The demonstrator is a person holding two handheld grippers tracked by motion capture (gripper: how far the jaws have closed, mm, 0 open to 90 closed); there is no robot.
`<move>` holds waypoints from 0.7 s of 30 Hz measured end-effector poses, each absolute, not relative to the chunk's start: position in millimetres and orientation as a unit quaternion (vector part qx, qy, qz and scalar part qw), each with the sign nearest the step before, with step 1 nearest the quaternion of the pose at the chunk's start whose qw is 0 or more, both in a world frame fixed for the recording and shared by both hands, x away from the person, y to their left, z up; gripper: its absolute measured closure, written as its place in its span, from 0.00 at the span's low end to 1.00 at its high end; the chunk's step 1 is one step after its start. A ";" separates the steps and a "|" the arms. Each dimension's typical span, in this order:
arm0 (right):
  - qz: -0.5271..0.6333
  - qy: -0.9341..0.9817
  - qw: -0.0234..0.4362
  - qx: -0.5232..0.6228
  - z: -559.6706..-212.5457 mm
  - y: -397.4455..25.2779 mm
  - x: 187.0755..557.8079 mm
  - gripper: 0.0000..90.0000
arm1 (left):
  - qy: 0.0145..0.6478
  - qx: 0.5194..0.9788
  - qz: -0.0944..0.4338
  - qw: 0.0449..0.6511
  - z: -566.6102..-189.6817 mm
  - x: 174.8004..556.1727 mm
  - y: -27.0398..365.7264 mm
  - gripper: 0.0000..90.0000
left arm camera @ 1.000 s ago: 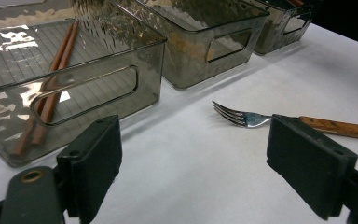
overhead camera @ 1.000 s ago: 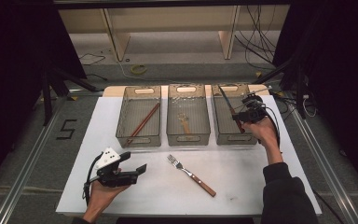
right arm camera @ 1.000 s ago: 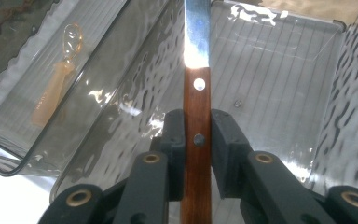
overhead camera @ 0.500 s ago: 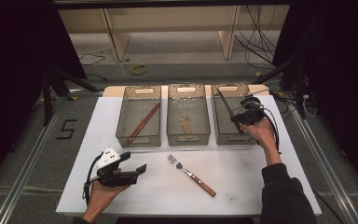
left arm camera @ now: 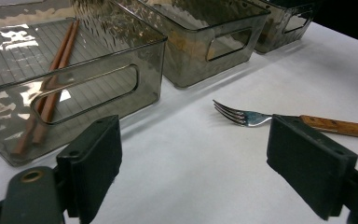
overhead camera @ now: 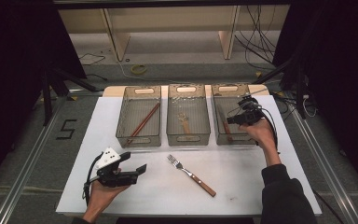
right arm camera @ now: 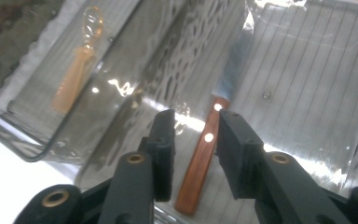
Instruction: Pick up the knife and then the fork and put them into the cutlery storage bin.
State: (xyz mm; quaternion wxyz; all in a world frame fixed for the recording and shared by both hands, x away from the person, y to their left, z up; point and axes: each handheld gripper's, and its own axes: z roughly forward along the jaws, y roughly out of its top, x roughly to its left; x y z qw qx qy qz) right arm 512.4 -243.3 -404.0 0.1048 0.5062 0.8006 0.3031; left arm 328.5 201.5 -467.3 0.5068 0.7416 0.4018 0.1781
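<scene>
At the right of the high view the right gripper hangs over the right smoky clear plastic bin – jaws a little apart around the brown wooden-handled knife lying inside – while the left gripper, wide open and empty, sits at lower left near the wooden-handled metal fork.

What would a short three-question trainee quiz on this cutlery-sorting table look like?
1. True or false: the fork lies inside a bin.
2. Which bin holds the knife? A left bin, B middle bin, C right bin.
3. Fill in: the left bin holds a pair of wooden ____.

Key: 1 false, it lies on the white table ahead of the left gripper. 2 C, under the right gripper, whose jaws stand apart either side of its handle. 3 chopsticks.
</scene>
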 end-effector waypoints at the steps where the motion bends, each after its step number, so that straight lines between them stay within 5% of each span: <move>1: 0.306 0.801 0.105 0.504 -402.7 -243.4 511.4 0.72 | 0.402 0.742 0.178 0.507 -467.3 328.5 201.5 0.19; 21: 0.348 0.849 0.099 0.384 -385.1 -198.3 447.9 0.44 | 0.402 0.741 0.178 0.507 -467.2 328.6 202.0 0.19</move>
